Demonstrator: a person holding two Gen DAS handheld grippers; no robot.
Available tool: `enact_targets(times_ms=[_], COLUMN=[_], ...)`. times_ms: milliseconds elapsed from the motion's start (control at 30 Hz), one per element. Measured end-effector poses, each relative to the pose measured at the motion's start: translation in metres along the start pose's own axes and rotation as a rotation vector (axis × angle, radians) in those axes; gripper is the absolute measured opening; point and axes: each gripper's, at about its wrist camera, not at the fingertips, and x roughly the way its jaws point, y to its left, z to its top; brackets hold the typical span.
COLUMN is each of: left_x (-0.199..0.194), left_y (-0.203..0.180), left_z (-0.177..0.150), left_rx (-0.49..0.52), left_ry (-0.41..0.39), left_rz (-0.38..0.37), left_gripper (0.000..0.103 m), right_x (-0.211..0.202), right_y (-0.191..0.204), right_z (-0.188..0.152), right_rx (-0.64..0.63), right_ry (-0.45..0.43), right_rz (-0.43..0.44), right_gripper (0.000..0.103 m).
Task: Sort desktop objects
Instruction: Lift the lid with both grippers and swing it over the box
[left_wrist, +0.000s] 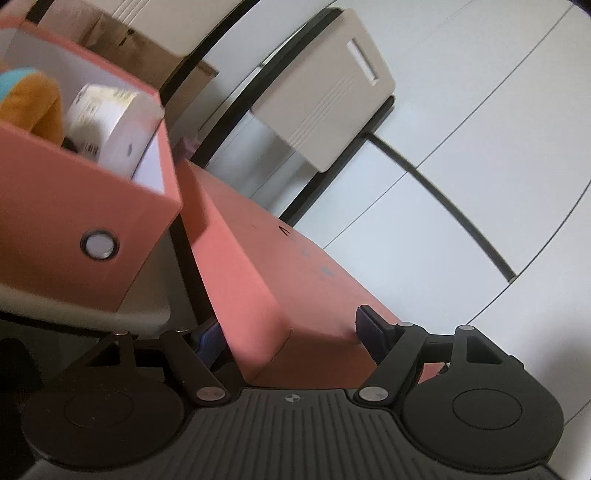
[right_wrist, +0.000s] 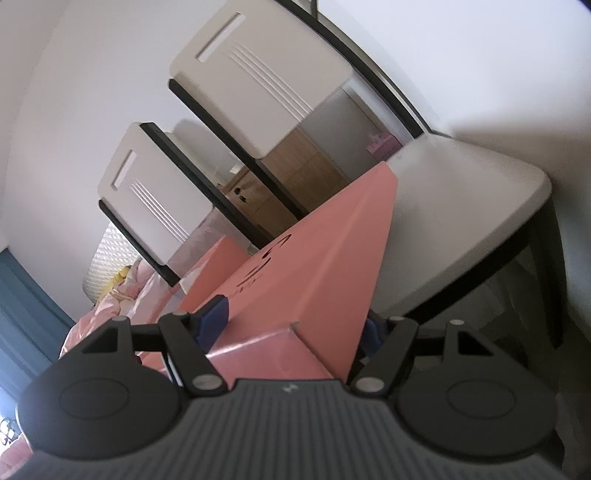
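My left gripper (left_wrist: 291, 334) is shut on one end of a pink box lid (left_wrist: 266, 258), its blue pads pressing both sides. My right gripper (right_wrist: 295, 325) is shut on the other end of the same pink box lid (right_wrist: 314, 266). The lid is held tilted in the air. In the left wrist view an open pink storage box (left_wrist: 74, 206) sits to the left of the lid. It holds a white package (left_wrist: 107, 122) and an orange and blue soft item (left_wrist: 29, 99).
A beige chair (left_wrist: 332, 92) with black legs stands behind the lid on a white floor. Two such chairs (right_wrist: 258, 74) show in the right wrist view, with a pale table top (right_wrist: 461, 221) at right. A cardboard box (left_wrist: 122, 40) stands behind the storage box.
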Motion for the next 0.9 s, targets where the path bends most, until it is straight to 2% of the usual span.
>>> enact_targets(times_ms=[233,433,633,900], left_x=[-0.021,-0.048,-0.082,-0.140], left_y=[-0.006,-0.004,0.014,0.046], left_z=[0.016,0.039,0.058,0.069], left_rx=[0.019,0.043,0.050,0.033], left_ry=[-0.061,-0.133,-0.225,-0.385], left_rz=[-0.021,-0.005,0.041,0.172], left_gripper=[0.079,0.079,0.079,0.079], right_x=[-0.003,0.018,0.065,0.155], right_y=[0.030,0.059,0.088,0.125], right_z=[0.014,0.023,0.027,0.015], right_rx=[-0.051,-0.067,-0.087,-0.082], right_ry=[-0.021,-0.021,0.011,0.100], right_rz=[0.033,0.093,0.164,0.295], right_gripper=[0.072,0.072,0.072,0.072])
